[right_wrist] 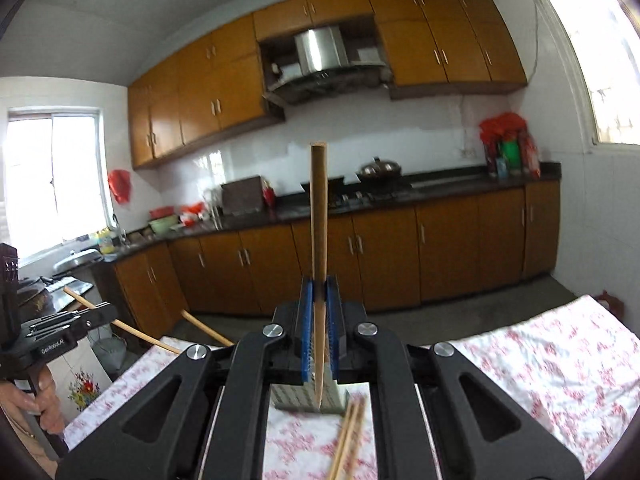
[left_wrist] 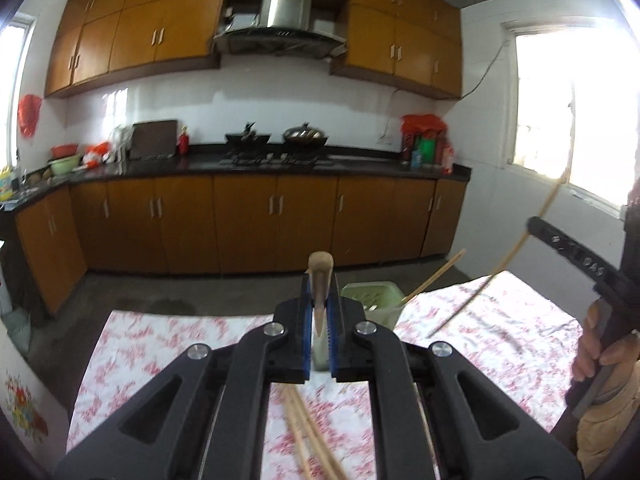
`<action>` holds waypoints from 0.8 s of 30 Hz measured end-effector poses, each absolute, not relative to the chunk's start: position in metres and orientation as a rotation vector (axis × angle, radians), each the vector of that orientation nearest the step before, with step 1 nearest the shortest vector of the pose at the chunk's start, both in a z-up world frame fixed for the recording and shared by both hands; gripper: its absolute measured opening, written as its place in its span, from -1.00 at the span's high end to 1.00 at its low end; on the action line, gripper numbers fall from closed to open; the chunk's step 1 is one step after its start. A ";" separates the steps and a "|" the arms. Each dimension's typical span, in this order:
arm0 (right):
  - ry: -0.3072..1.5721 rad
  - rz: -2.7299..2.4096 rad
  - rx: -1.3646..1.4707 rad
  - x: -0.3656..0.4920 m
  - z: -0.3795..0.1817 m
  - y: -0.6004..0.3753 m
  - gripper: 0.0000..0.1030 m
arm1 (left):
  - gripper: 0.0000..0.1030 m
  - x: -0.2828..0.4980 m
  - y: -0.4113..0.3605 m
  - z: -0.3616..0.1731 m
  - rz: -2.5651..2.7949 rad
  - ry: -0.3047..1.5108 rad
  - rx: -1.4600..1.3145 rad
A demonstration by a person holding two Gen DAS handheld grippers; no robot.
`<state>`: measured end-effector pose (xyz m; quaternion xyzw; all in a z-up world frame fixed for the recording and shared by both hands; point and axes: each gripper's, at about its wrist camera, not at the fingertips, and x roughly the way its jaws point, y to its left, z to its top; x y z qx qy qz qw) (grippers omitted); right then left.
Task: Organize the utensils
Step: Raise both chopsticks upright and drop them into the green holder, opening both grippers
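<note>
A home kitchen. Orange-brown cupboards (left_wrist: 248, 224) run under a dark counter (left_wrist: 360, 160), with matching wall cupboards (left_wrist: 140, 36) above. A steel hood (left_wrist: 286, 8) hangs over a gas hob (left_wrist: 272, 156) bearing a wok (left_wrist: 305, 135). White tiles (left_wrist: 256, 108) back it, windows (left_wrist: 560, 112) light both ends, and a sink (right_wrist: 76, 260) sits at the left.

We had the left gripper (left_wrist: 320, 312) clamped on one chopstick (left_wrist: 319, 280), holder basket (left_wrist: 372, 294) just behind it at 1 o'clock on the table (left_wrist: 500, 320). Right gripper (right_wrist: 319, 320) clamped another chopstick (right_wrist: 319, 216) upright. Loose chopsticks (right_wrist: 348, 436) lay on the table below it at 5 o'clock. Counter (left_wrist: 360, 164) ran behind at 12.
</note>
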<state>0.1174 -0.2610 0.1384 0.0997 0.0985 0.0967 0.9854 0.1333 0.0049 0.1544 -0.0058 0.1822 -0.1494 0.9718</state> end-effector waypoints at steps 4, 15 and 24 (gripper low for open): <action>0.149 0.199 0.185 0.125 0.146 -0.250 0.85 | 0.85 0.137 -0.011 0.169 -0.322 0.320 -0.022; 0.065 0.145 0.160 0.159 0.139 -0.237 0.85 | 0.85 0.193 -0.047 0.164 -0.298 0.323 -0.029; 0.218 0.148 0.182 0.194 0.097 -0.233 0.85 | 0.85 0.230 -0.062 0.120 -0.296 0.408 0.011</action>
